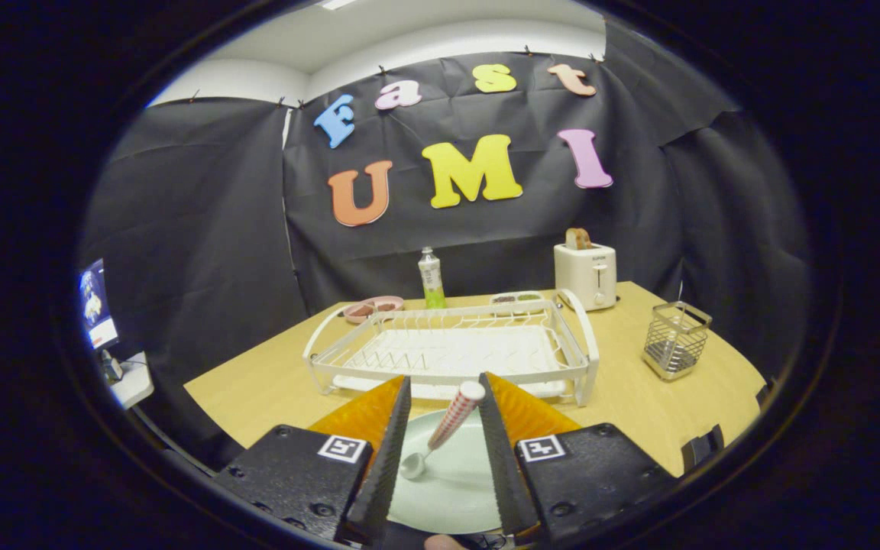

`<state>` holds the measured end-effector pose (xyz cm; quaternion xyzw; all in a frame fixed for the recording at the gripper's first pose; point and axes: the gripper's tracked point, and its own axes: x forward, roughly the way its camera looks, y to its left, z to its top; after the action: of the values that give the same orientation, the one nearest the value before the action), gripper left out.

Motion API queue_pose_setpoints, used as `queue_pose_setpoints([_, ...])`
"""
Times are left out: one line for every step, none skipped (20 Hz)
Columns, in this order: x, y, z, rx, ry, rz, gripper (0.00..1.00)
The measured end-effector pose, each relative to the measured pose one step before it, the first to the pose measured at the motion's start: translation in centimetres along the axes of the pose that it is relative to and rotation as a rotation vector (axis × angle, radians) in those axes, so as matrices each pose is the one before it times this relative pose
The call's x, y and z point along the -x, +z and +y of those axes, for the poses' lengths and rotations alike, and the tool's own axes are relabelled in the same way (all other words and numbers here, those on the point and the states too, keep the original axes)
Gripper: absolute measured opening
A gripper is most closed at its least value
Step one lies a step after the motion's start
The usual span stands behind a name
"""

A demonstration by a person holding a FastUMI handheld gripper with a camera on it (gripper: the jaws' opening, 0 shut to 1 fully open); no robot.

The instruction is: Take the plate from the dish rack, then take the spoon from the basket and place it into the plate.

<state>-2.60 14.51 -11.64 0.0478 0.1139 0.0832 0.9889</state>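
At the bottom middle, the claw [444, 397] is spread wide around the spoon [444, 428] lying on the plate [448, 489].

A checked-handled spoon [444, 429] was laid tilted on the pale plate [455, 489], near the white dish rack [448, 351]; the wire basket [675, 338] was stood far right.

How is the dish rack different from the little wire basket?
The dish rack is white, wide and low, lying just beyond the tool; the wire basket is metal-coloured, narrow and tall, standing off to the rack's right. The rack has curved handles at its ends; the basket has a plain square rim. Both are open wire holders on the wooden table. The tool's fingers are open around the spoon on the plate.
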Motion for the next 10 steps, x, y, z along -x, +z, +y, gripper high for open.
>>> queue_pose_setpoints([0.263,0.145,-0.496,-0.00039,-0.01312,-0.01124,0.64])
queue_pose_setpoints([0.287,0.227,-0.420,0.00007,-0.01330,-0.01085,0.73])
queue_pose_setpoints([0.258,0.359,-0.466,-0.00246,-0.01239,-0.01408,0.82])
queue_pose_setpoints([0.279,0.446,-0.419,0.00157,-0.01147,-0.01334,0.91])
queue_pose_setpoints([0.340,0.407,-0.471,0.00026,-0.01687,-0.01630,0.93])
queue_pose_setpoints([0.382,0.537,-0.298,-0.00093,-0.00954,-0.01618,0.96])
queue_pose_setpoints([0.463,0.626,-0.001,0.00001,-0.00326,-0.02185,0.97])
queue_pose_setpoints([0.582,0.780,-0.079,0.00346,-0.00440,-0.02654,0.97])
queue_pose_setpoints([0.560,0.798,-0.155,0.01041,-0.00801,-0.02925,0.98])
queue_pose_setpoints([0.545,0.807,-0.006,0.01443,-0.00614,-0.03127,0.99])
